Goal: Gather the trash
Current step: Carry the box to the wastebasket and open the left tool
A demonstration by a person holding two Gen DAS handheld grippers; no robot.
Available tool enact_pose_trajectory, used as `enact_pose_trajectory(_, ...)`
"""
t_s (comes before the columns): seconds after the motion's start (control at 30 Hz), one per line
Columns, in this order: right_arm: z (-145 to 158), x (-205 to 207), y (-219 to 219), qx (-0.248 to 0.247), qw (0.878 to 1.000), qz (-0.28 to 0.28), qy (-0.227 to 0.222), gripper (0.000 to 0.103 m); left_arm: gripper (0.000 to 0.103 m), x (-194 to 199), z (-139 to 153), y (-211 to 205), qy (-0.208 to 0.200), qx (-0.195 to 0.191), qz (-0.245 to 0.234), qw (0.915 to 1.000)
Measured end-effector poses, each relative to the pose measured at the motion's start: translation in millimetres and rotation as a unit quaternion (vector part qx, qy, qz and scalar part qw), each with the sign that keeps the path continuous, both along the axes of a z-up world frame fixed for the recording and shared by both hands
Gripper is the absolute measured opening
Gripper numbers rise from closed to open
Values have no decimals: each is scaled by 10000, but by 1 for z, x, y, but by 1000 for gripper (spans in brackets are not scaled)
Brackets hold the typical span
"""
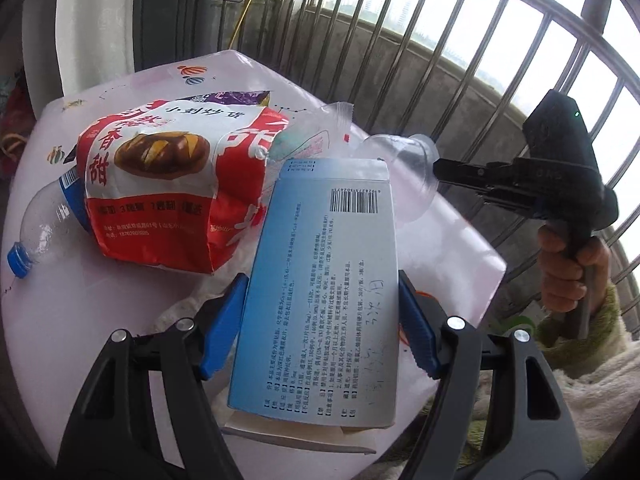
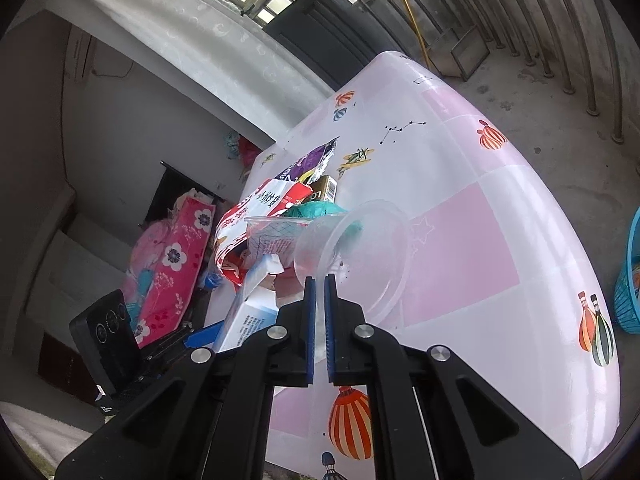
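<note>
My left gripper (image 1: 320, 320) is shut on a light blue medicine box (image 1: 324, 288) with a barcode, held above the pink table (image 1: 60, 320). The box also shows in the right wrist view (image 2: 250, 316). My right gripper (image 2: 319, 280) is shut on the rim of a clear plastic cup (image 2: 360, 256), which lies tilted over the table; it shows in the left wrist view (image 1: 404, 176) too, with the right gripper (image 1: 444, 170) at its edge. A red and white snack bag (image 1: 160, 188) and a clear bottle with a blue cap (image 1: 36, 236) lie on the table.
A purple wrapper (image 2: 308, 162), a dark small carton (image 2: 324, 190) and a teal wad (image 2: 320, 212) lie beyond the cup. A blue basket (image 2: 628, 288) stands on the floor to the right. A metal railing (image 1: 440, 40) runs behind the table. Floral bedding (image 2: 168, 264) is piled at the left.
</note>
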State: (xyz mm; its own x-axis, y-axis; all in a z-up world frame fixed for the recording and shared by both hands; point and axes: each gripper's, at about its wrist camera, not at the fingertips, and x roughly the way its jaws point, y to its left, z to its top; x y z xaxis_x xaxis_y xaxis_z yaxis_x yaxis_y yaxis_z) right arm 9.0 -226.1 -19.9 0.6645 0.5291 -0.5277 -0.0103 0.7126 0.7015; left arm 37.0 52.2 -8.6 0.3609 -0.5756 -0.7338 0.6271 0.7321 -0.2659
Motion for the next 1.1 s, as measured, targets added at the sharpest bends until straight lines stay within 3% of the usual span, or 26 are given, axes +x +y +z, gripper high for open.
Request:
enact_pose_trajectory(0.2,0,-7,-17,400,9990,-112,-142,4,68,-9,24,8,-43,-836,-85,9965)
enact_pose_trajectory(0.33,4,-16,-30,644,9971,-210,-333,4,68,-2,39,-7,-194,-971,-168,9949)
enact_pose_trajectory(0.57,11,-47,-68,804,9919,-724,-662,4,68,26,67,-69,-169,-1228,-400,9915)
enact_pose_trajectory(0.83,-3,-101,-154,640,9707,-2225,-639,4,68,58,65,-230,281,-943,-1311,9865)
enact_pose_trajectory(0.97,-33,-122,-203,569,9460,-3188,-134,4,68,66,36,-327,882,-663,-1765,9781)
enact_pose_trajectory(1.1,-84,-133,-255,938,9126,-3953,468,4,68,65,-11,-421,1210,-109,-2089,9704)
